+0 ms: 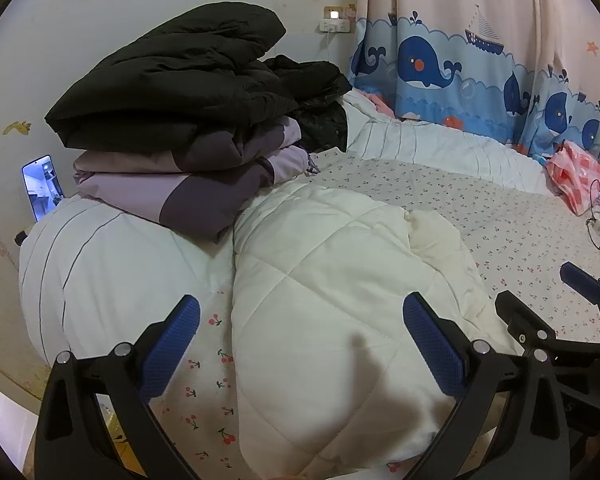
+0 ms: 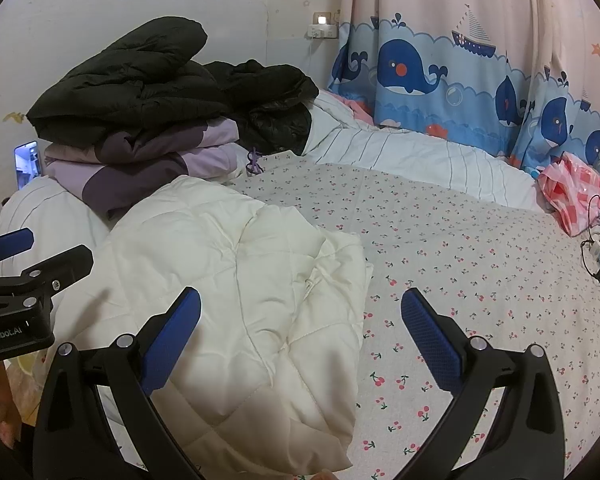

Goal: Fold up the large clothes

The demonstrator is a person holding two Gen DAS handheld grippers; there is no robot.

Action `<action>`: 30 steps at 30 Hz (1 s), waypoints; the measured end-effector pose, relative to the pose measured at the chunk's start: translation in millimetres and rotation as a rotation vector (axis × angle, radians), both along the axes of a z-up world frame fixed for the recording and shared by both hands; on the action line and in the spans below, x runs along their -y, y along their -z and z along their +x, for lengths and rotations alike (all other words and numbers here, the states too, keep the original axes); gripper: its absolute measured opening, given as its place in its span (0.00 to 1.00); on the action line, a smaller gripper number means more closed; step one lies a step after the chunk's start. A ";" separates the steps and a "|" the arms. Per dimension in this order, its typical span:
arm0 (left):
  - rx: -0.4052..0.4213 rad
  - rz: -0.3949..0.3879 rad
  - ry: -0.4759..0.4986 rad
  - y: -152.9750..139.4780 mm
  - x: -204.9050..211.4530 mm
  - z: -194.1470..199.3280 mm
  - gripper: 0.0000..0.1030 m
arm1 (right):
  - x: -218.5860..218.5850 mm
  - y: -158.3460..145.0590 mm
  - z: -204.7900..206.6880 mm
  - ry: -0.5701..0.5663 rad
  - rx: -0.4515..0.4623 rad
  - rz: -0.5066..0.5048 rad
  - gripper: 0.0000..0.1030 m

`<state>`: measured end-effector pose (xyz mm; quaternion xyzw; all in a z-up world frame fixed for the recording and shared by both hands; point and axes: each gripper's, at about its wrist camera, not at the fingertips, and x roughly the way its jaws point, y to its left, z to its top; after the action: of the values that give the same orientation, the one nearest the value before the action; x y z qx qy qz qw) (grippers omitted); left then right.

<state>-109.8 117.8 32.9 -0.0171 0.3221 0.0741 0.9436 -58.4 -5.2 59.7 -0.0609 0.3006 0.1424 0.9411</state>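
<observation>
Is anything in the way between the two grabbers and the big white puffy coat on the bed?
Nothing visible. The white quilted coat lies right under the left gripper, jaws open above it. The right gripper is open over the coat's edge, nothing between.

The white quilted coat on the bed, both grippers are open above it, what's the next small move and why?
Probably lower the left gripper onto the white quilted coat and pinch its near edge. Both it and the right gripper hang open, holding nothing, and the coat lies rumpled, not yet stacked on the folded jackets.
</observation>
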 end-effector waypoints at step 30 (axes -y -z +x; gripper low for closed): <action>0.008 -0.002 -0.007 -0.7 0.4 0.1 0.95 | -1.5 1.1 1.1 -0.004 0.001 0.001 0.94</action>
<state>-109.7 117.5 33.6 -0.0192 0.3184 0.0770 0.9446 -57.3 -3.7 58.6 -0.0612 0.2998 0.1445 0.9410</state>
